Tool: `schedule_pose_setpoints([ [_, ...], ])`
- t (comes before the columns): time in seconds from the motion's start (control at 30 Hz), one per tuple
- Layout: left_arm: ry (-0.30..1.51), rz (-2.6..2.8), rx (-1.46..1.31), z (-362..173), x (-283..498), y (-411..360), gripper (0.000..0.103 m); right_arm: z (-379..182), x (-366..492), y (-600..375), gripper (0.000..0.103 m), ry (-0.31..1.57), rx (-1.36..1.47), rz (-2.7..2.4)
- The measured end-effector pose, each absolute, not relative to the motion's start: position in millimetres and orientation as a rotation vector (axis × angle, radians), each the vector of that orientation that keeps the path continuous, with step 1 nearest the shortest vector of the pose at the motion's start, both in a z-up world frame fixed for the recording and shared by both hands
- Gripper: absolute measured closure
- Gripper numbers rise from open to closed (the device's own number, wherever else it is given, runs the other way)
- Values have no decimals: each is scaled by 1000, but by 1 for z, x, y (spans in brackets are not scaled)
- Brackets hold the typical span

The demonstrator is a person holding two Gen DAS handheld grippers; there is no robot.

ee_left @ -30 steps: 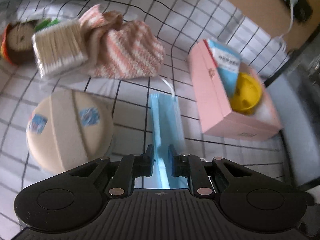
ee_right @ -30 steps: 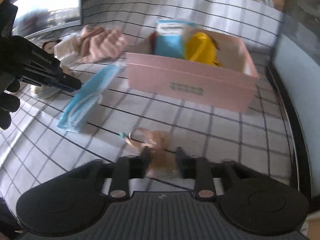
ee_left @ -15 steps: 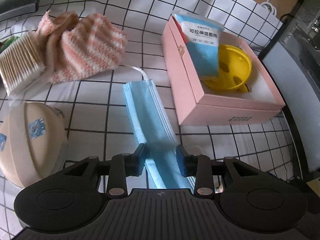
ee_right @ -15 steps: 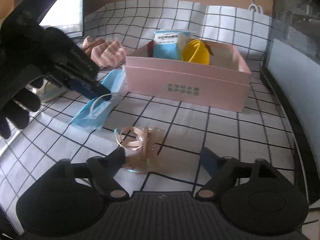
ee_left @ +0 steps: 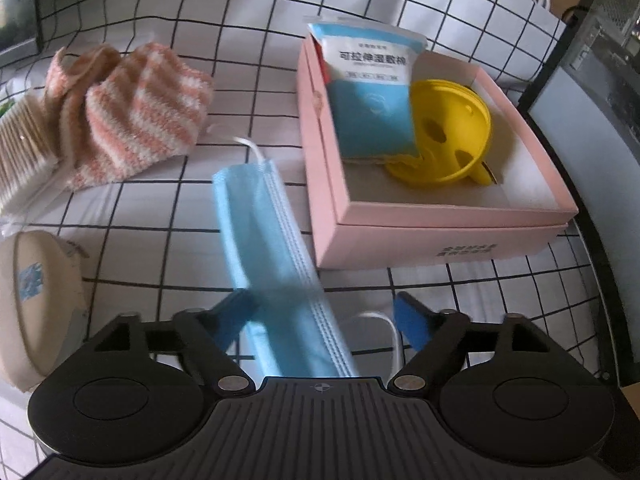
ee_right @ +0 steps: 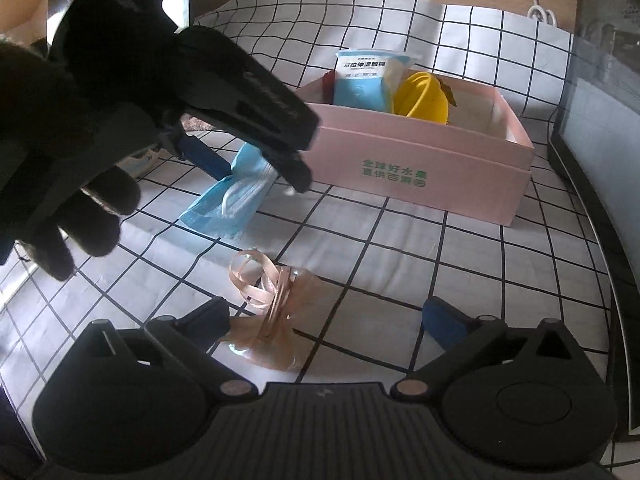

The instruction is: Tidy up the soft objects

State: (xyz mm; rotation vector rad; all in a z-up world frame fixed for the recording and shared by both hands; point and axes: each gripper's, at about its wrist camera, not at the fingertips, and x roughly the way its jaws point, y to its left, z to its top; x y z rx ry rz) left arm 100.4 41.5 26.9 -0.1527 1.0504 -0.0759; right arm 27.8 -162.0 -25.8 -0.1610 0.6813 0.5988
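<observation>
My left hand-held gripper [ee_left: 324, 314] has its jaws opening, spread wide over the pale blue pleated face mask [ee_left: 268, 248], which lies between the blue pads without being pressed; the mask rests on the white black-gridded cloth [ee_left: 160, 216] covering the worktop, just left of the shallow pink cardboard box [ee_left: 440, 236]. Inside that box stand a blue-and-white packet [ee_left: 372, 96] and a yellow perforated plastic cup [ee_left: 452, 132].

To the left of the mask sits a crumpled orange-and-white striped knitted cloth [ee_left: 136, 116], with a bundle of cotton swabs [ee_left: 22, 148] beside it and a round beige pouch [ee_left: 36, 300] nearer to me.

My right hand-held gripper [ee_right: 324, 320] is also opening, jaws far apart, and the small translucent peach bag with a ribbon tie [ee_right: 272, 320] lies loose on the cloth between them, closer to the left pad. From that view my gloved left hand [ee_right: 60, 152] holds its gripper over the mask.
</observation>
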Motion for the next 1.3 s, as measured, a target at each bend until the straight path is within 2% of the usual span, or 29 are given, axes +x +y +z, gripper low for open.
schedule_pose_setpoints([
  [0.1,1041,-52,-110,24,101,38,15,-26,29,-163,0,682,-163,602],
  [0.13,1028,-52,-91,24,100,39,21,-26,29,-162,0,683,-164,604],
  [0.17,1014,-45,-67,24,98,40,38,-26,29,-163,0,684,-164,605],
  [0.23,985,-14,8,24,93,43,63,-25,29,-164,0,689,-166,612],
  [0.33,965,-24,-6,24,83,61,81,-25,31,-164,0,699,-173,621],
  [0.37,967,-25,-6,25,82,66,84,-24,31,-164,0,703,-179,624],
  [0.63,1024,-110,-35,29,47,94,85,-23,31,-164,1,708,-198,642],
  [0.73,1027,-106,-127,28,47,107,84,-19,29,-157,13,696,-202,654],
  [0.83,1026,-96,-148,28,55,107,84,-14,29,-140,34,691,-224,681],
  [0.9,1018,-104,-133,28,58,105,86,-9,25,-130,62,694,-245,691],
  [0.97,1020,-116,-137,27,58,107,87,-3,22,-121,82,712,-279,693],
  [1.1,993,-155,-91,26,49,107,90,11,17,-125,84,731,-259,666],
  [1.3,902,-305,39,39,3,91,94,56,0,-160,84,657,-215,581],
])
